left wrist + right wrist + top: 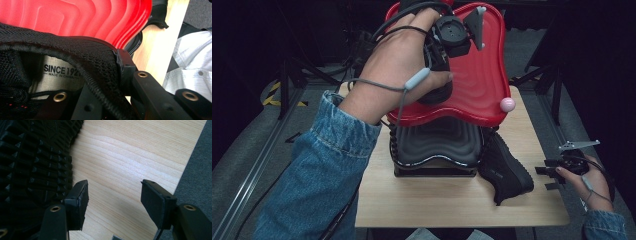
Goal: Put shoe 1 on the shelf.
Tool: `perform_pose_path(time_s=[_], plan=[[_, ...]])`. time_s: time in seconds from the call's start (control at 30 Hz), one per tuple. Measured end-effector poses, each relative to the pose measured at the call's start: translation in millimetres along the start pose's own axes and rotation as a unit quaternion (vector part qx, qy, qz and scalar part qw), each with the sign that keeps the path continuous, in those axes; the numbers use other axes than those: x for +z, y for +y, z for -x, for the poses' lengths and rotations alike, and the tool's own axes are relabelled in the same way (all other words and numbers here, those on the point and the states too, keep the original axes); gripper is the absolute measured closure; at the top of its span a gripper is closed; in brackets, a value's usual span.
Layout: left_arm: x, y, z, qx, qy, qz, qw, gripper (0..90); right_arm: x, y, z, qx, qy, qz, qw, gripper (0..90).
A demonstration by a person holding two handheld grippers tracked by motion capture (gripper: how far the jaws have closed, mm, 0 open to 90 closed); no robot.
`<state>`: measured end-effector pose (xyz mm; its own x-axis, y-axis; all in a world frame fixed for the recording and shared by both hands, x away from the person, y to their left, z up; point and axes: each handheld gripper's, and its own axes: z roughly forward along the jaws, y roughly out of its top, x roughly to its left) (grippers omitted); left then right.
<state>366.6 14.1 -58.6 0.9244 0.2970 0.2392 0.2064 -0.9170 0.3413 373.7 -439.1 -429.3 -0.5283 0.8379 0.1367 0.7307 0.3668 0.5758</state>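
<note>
The high view looks forward and down on the wooden table (452,200) from the person's side; the left gripper view sits close against a black shoe (75,57) over the red tray (82,17); the right gripper view looks closely down at the same table (130,165).

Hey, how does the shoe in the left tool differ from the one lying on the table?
The held shoe is lifted over the red tray, clamped at its collar by the shut left tool; the other shoe lies tipped on the table, beside the black tray. The held shoe shows its insole label; the other shows its treaded sole beside the open right tool. Both are black.
</note>
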Motion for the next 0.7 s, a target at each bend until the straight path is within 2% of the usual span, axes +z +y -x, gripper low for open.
perform_pose_path(time_s=[0.23, 0.43, 0.7], plan=[[9.5, 3.6, -10.1, 0.004, -0.001, 0.001, 1.0000, 85.0, 0.5, -0.6, 0.3, 0.002, 0.000, -0.001, 1.0000, 39.6], [14.6, 6.5, -8.4, 0.014, -0.005, 0.002, 0.9999, 84.6, 2.2, -0.7, 0.5, 0.002, -0.001, -0.003, 1.0000, 39.6], [23.8, 5.6, -7.5, 0.012, -0.009, 0.001, 0.9999, 84.0, 2.9, -0.7, -0.1, 0.002, 0.002, -0.007, 1.0000, 39.5]])
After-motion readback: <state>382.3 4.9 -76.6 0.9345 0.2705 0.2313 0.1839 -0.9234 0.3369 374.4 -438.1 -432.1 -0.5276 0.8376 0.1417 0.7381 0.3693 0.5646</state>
